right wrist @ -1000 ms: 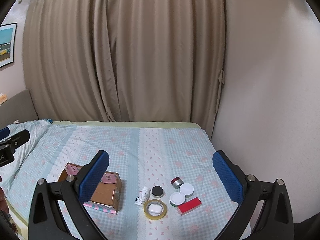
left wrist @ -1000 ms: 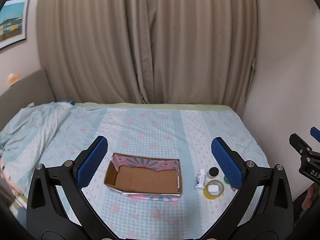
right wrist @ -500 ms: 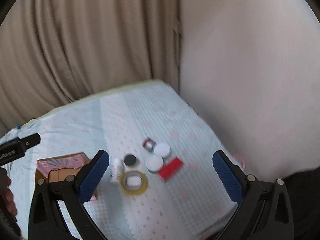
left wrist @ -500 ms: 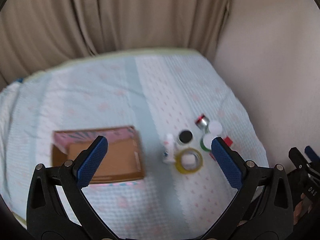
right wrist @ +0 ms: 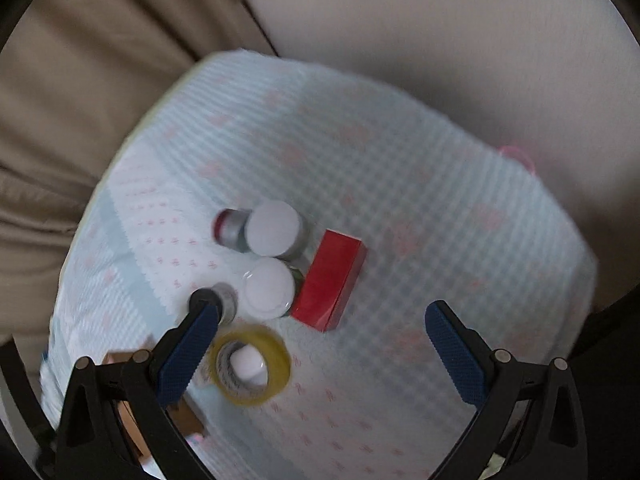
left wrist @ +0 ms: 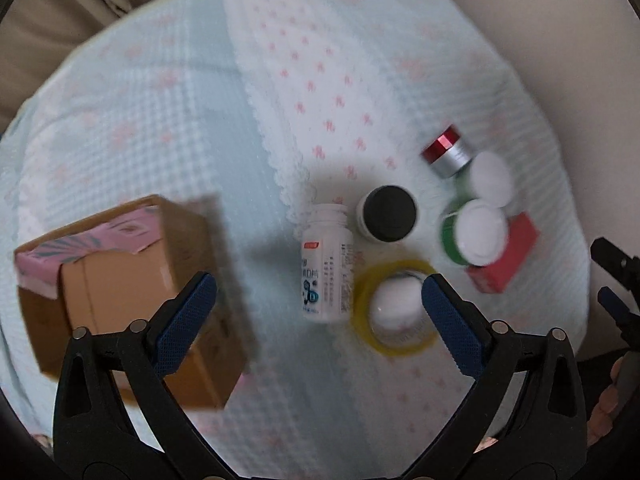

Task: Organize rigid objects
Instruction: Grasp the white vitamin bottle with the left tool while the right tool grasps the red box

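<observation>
Hanging over the bed [left wrist: 168, 128], both tongs apart and holding nothing. Left tongs [left wrist: 318, 304] closing a little above the white bottle [left wrist: 326, 264]. Right tongs [right wrist: 322, 338] just below the red box [right wrist: 330, 282]. Sitting left: cardboard box [left wrist: 120, 280], likely for the small things.

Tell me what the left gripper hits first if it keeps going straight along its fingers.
Probably the white bottle lying on the bedspread, between the closing, empty left gripper fingers; depth is unclear.
</observation>
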Available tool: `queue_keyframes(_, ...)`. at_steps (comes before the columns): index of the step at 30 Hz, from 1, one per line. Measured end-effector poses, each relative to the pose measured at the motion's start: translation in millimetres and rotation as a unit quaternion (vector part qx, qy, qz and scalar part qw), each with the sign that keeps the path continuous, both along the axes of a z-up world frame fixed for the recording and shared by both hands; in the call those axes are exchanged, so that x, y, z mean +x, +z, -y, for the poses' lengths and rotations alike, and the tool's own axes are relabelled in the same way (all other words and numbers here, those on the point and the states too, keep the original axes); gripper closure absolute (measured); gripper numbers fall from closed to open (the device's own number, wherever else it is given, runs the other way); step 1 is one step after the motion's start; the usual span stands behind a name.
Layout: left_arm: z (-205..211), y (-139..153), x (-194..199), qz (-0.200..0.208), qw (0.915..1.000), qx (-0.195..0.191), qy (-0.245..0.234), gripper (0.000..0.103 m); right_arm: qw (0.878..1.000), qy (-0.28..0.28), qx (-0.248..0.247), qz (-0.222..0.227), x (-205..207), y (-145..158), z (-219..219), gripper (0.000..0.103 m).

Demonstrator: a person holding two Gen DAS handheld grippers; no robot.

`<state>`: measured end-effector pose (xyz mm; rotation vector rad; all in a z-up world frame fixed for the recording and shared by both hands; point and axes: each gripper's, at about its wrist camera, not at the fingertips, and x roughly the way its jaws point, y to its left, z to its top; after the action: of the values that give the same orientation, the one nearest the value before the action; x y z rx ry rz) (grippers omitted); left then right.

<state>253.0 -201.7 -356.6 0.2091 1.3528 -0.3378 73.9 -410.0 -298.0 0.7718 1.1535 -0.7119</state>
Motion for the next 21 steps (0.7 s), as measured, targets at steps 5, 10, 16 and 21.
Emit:
queue_keyframes(5, 6.3, -53.8, 20.3, -0.055, 0.9981, 0.013, 0.023, 0.008, 0.997, -0.046, 0.051, -0.039, 19.0, -65.7, 25.3, 0.014)
queue_keyframes(10, 10.5, -89.1, 32.7, -0.085, 0.9953, 0.038, 0.027, 0.016, 0.989, -0.08, 0.089, -0.086, 34.2, -112.3, 36.5, 0.027)
queue_keyframes(16, 14.9, -115.1, 40.4, -0.11, 0.9923, 0.054, 0.02, 0.024, 0.98, -0.113, 0.108, -0.123, 43.9, -138.5, 42.8, 0.045)
queue_keyframes(21, 25.0, -130.7, 44.7, -0.124, 0.991, 0.05, 0.0, 0.047, 0.978, -0.112, 0.103, -0.141, 55.2, -145.2, 40.3, 0.057)
